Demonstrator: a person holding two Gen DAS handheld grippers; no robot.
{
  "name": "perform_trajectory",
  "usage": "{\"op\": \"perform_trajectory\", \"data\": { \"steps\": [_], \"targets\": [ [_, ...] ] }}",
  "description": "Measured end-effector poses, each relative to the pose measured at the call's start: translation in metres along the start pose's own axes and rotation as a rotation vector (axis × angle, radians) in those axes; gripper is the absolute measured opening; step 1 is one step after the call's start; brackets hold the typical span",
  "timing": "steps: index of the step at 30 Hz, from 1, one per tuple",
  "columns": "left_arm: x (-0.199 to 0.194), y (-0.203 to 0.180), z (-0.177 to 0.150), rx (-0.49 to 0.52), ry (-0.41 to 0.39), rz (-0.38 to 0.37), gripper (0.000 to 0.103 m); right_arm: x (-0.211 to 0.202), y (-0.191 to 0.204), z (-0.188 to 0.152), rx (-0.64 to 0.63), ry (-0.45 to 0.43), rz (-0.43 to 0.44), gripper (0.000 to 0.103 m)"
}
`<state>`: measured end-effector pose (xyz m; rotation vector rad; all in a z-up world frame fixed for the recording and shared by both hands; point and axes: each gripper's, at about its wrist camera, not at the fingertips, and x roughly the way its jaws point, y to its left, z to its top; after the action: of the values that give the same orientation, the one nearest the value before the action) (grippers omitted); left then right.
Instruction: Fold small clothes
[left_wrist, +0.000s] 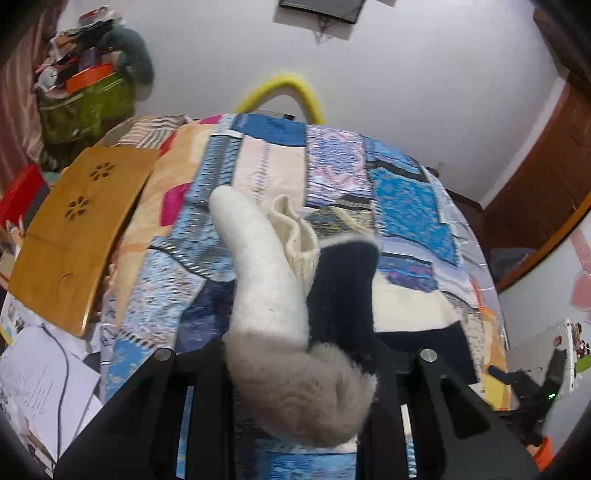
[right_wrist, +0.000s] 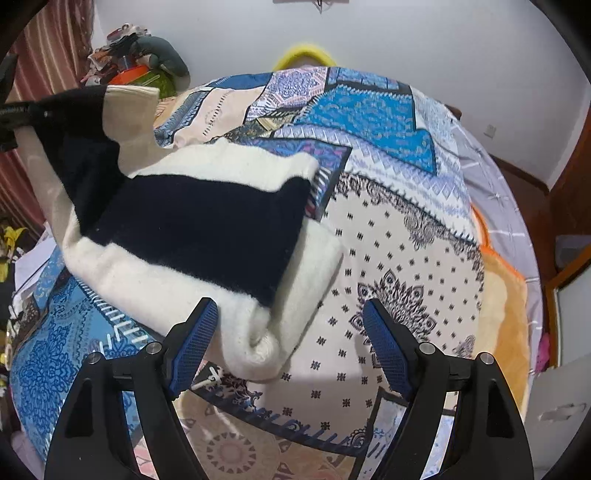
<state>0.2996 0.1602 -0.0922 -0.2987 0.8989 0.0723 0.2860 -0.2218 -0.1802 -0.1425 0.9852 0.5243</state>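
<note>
In the left wrist view, the left gripper (left_wrist: 303, 354) is clamped narrow on a fuzzy white-and-black garment (left_wrist: 280, 295). The held part is lifted clear of the bed (left_wrist: 406, 192), and white and black sections rise in front of the lens. A cream ribbed part (left_wrist: 299, 236) shows behind them. The pads are hidden by the fabric. A wooden board (left_wrist: 74, 229) lies at the bed's left edge. In the right wrist view, the right gripper (right_wrist: 291, 343) stands wide open and holds nothing. Its left pad (right_wrist: 192, 347) sits just beside the garment's rolled white edge (right_wrist: 258, 343); whether the two touch cannot be told. The garment (right_wrist: 199, 221) lies on the bed (right_wrist: 406, 258), with a black band between white bands. Its far left end is drawn up toward the left gripper (right_wrist: 22, 114) at the frame edge. Judged from this layout, folding is at an early stage: one end is raised for a fold, the fold is not yet laid down, and no tidy folded stack is visible.
</note>
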Motion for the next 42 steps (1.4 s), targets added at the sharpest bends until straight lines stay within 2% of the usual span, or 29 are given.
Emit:
{"op": "perform_trajectory", "data": {
  "steps": [8, 14, 18, 22, 27, 34, 40, 42],
  "targets": [
    [0.002, -0.092, 0.021, 0.093, 0.001, -0.055, 0.023, 0.008, -0.009, -0.009, 0.063, 0.016, 0.067, 0.078],
    [0.011, -0.157, 0.031, 0.105, -0.001, -0.102, 0.023, 0.012, -0.011, -0.012, 0.08, 0.017, 0.095, 0.078],
    [0.021, -0.195, 0.02, 0.123, -0.004, -0.135, 0.023, 0.013, -0.013, -0.012, 0.092, 0.015, 0.106, 0.078],
    [0.038, -0.219, -0.001, 0.167, 0.045, -0.152, 0.023, 0.011, -0.014, -0.013, 0.1, 0.015, 0.114, 0.078],
    [0.051, -0.228, -0.03, 0.226, 0.1, -0.141, 0.023, 0.007, -0.014, -0.014, 0.095, 0.013, 0.115, 0.078],
    [0.049, -0.228, -0.064, 0.314, 0.143, -0.123, 0.024, -0.001, -0.014, -0.015, 0.092, 0.01, 0.095, 0.078],
    [0.043, -0.223, -0.079, 0.356, 0.171, -0.11, 0.031, -0.015, -0.015, -0.015, 0.088, 0.002, 0.063, 0.078],
    [0.037, -0.219, -0.08, 0.352, 0.178, -0.121, 0.04, -0.021, -0.017, -0.014, 0.092, -0.005, 0.057, 0.078]
  ]
}}
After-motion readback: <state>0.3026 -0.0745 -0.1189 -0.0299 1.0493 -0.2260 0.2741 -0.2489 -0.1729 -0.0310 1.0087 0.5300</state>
